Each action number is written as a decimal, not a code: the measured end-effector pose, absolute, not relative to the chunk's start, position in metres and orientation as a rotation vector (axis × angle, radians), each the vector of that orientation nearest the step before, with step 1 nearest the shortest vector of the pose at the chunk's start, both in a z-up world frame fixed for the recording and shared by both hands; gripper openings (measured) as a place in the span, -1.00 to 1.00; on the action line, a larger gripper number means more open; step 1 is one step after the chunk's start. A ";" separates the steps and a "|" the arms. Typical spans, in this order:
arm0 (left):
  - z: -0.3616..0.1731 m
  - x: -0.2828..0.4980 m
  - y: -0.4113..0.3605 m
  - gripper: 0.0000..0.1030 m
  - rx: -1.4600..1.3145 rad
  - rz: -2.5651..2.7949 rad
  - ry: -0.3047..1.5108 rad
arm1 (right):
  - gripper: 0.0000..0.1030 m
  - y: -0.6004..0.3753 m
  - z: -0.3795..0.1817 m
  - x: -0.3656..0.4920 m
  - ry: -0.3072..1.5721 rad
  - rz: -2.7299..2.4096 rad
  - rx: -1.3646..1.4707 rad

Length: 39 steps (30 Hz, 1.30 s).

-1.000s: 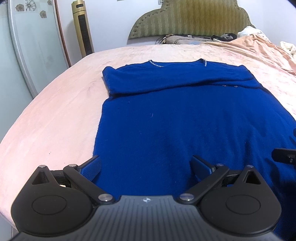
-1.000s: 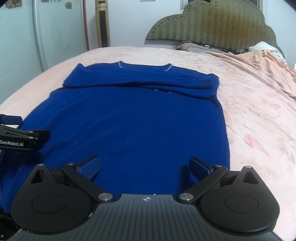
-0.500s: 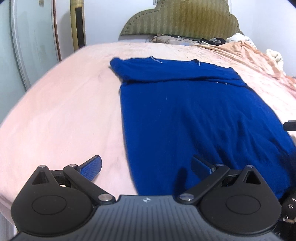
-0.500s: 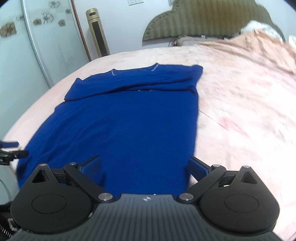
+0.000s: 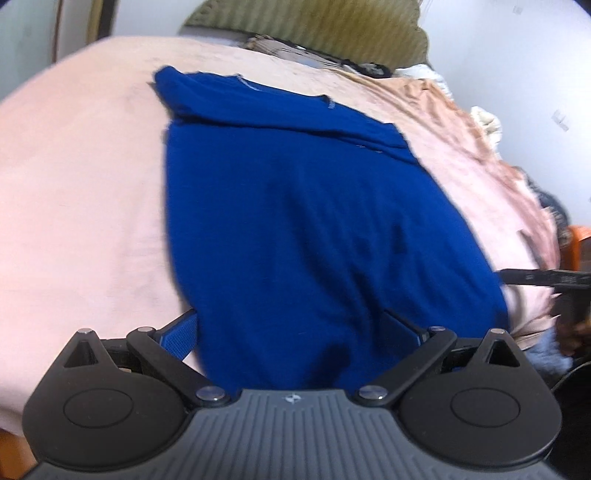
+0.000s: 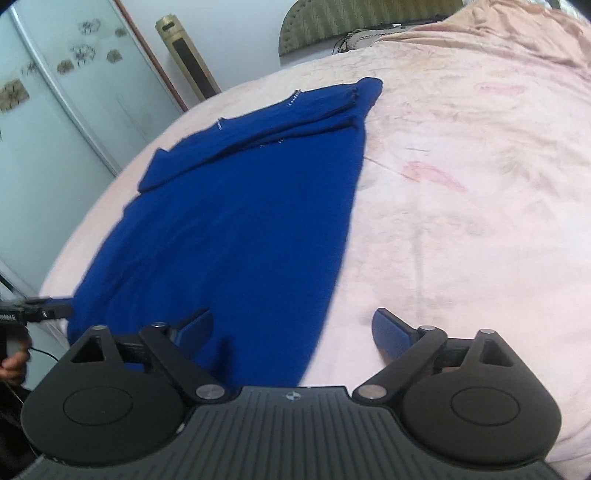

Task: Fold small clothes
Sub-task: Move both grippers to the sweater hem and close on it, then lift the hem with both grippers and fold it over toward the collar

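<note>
A dark blue knit top (image 5: 306, 221) lies flat on the pink bedspread (image 5: 81, 206), its sleeves folded across the chest near the neckline. My left gripper (image 5: 291, 330) is open and straddles the top's near left hem corner, one finger over the bedspread, the other over the cloth. In the right wrist view the blue top (image 6: 240, 236) runs away to the upper middle. My right gripper (image 6: 293, 326) straddles the near right hem corner; its jaws are closing, wide apart, with the hem edge between them and no pad pressing on it.
An olive padded headboard (image 5: 314, 29) stands at the far end, with rumpled peach bedding (image 5: 476, 133) to the right. A frosted wardrobe door (image 6: 55, 122) and a gold tower fan (image 6: 188, 59) stand left of the bed. Each view shows the other gripper at its edge.
Both grippers have swung outward from over the top's middle to its two near hem corners. The views have tilted, and the right jaws have narrowed slightly.
</note>
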<state>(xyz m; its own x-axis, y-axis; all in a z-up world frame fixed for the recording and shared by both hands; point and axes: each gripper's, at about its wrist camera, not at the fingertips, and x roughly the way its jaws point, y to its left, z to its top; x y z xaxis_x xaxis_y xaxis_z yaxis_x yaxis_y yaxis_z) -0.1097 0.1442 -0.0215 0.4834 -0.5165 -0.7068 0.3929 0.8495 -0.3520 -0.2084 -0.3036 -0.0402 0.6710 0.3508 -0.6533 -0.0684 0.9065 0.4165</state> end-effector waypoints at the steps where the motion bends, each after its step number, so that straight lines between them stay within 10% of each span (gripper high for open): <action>1: -0.021 -0.108 0.142 0.96 -0.162 -0.566 0.912 | 0.54 -0.301 -0.040 -0.207 0.803 0.264 0.395; 8: -0.019 -0.096 0.124 -0.64 -0.105 -0.507 0.930 | 0.21 -0.253 -0.038 -0.193 0.803 0.346 0.311; 11: -0.016 -0.089 0.122 -0.83 -0.110 -0.490 0.937 | -0.66 -0.244 -0.035 -0.185 0.806 0.344 0.296; 26: 0.011 -0.040 0.102 -0.84 0.012 -0.392 0.719 | -0.66 -0.263 0.007 -0.107 0.665 0.236 0.274; 34: -0.008 -0.024 0.120 -0.80 -0.112 -0.401 0.786 | 0.12 -0.275 -0.022 -0.095 0.714 0.171 0.369; 39: -0.002 -0.038 0.140 0.44 -0.165 -0.380 0.770 | 0.12 -0.288 -0.025 -0.119 0.720 0.143 0.376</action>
